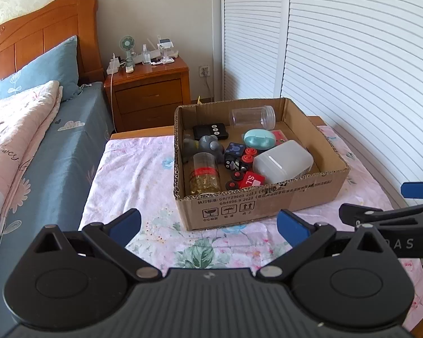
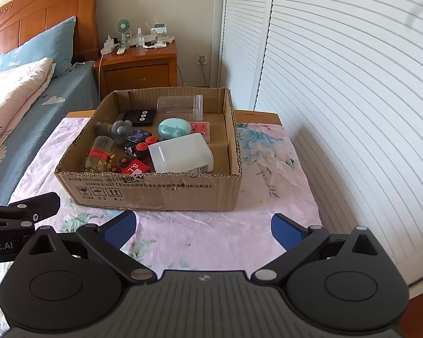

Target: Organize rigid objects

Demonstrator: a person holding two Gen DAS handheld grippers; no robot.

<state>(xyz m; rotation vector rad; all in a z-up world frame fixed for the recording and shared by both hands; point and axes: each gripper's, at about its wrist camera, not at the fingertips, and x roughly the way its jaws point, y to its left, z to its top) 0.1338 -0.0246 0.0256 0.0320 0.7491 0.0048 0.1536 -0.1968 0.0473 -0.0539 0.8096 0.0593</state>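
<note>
A cardboard box (image 2: 155, 188) sits on a tabletop (image 2: 211, 233) covered with a pink floral cloth, and the small hard objects all lie inside it, jumbled together. Among them are a frosted white plastic container (image 2: 180, 155), a clear jar (image 2: 180, 104) on its side at the back, a bottle of golden capsules (image 1: 205, 173), a teal oval case (image 2: 173, 128), a black remote (image 2: 139, 117), a grey figurine (image 2: 118, 131) and small red and black pieces. These look light and stiff; the smooth jars seem likely to slip or roll, so across their bodies would be the safer hold. The left gripper (image 1: 208, 225) and right gripper (image 2: 204, 226) hover before the box, each with its blue-padded jaws spread wide and holding nothing. Behind are a bed (image 1: 42, 140), a wooden nightstand (image 1: 149, 93) and white louvred doors (image 2: 338, 84).
</note>
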